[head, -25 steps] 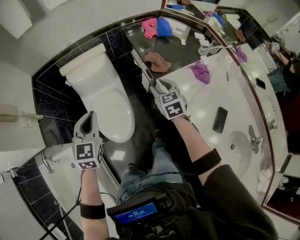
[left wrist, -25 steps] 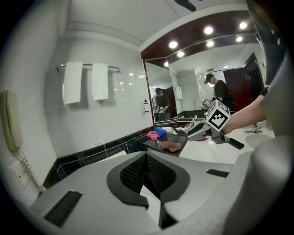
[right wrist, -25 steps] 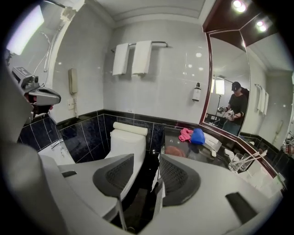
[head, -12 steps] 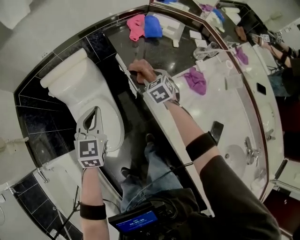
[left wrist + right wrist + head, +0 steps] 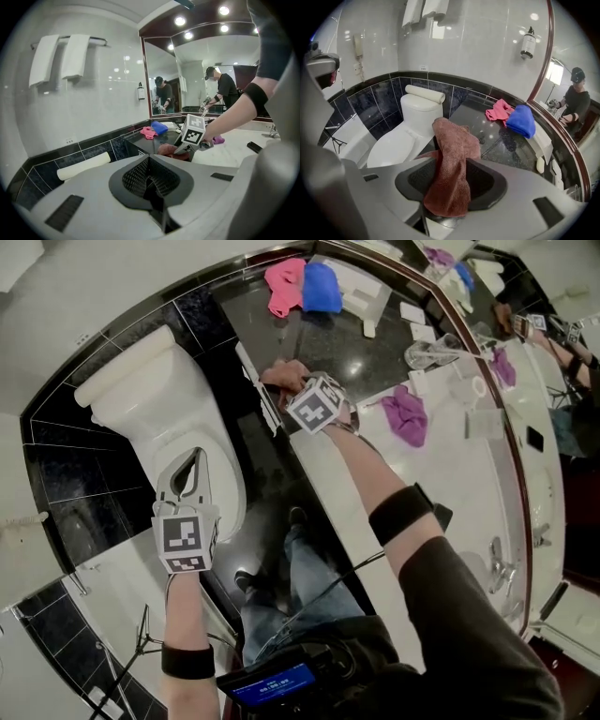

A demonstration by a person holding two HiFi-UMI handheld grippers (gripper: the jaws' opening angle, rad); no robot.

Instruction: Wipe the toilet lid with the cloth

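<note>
The rust-brown cloth (image 5: pixel 452 140) is not at the toilet yet: it sits bunched on the near corner of the dark bench (image 5: pixel 366 343), right at the right tool (image 5: pixel 451 182). That tool points steeply down with its jaws standing wide and closing in. A thick fold of the cloth runs up the gap between them, but the pads do not seem to press it yet.

The toilet lid (image 5: pixel 173 427) lies to the left of the cloth in the head view and lower than the bench top, with a strip of dark floor between. Its long axis runs from the tank down toward the person's feet, slanting across the frame. The left tool (image 5: pixel 192 465) is the nearer one and hangs over the front part of the lid. Its jaws are fully together and hold nothing, so the carry across likely falls to the right hand.

The cloth looks like soft looped terry, limp and easily creased, so it will probably droop once lifted. The lid is smooth, glossy white, oval and gently domed, and closed flat. The bench is polished black stone that mirrors the ceiling lights; beside it a pale marble top continues to the right. A pink cloth (image 5: pixel 284 282) and a blue cloth (image 5: pixel 322 285) lie crumpled at the far end, well apart from the brown one
</note>
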